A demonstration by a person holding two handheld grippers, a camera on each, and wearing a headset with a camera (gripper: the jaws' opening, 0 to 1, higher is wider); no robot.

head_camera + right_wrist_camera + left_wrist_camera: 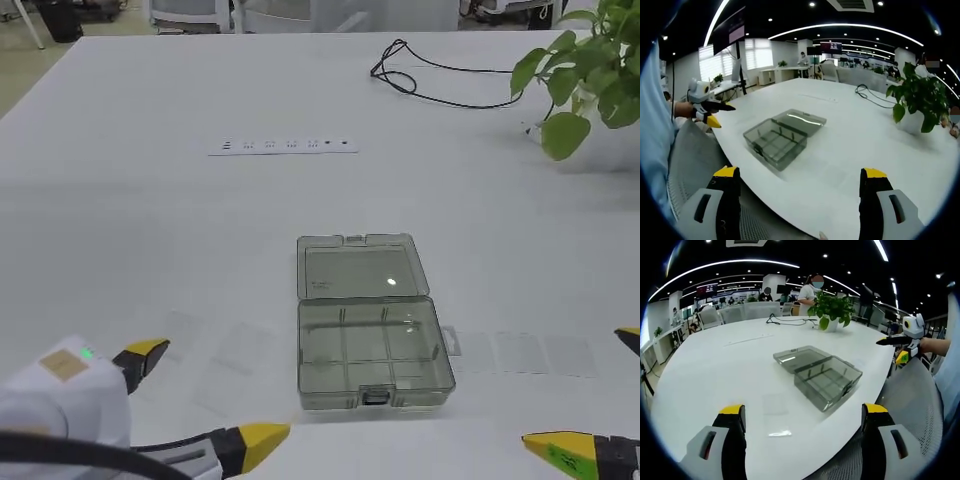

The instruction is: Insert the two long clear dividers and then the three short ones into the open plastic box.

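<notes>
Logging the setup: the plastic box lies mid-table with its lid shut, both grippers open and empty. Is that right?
No: the lid is open, folded back flat behind the plastic box, as the head view shows. The rest holds: box mid-table, left gripper and right gripper open and empty.

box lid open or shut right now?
Open. The lid lies folded back flat on the table behind the box base, and the inside of the base shows from above.
</notes>
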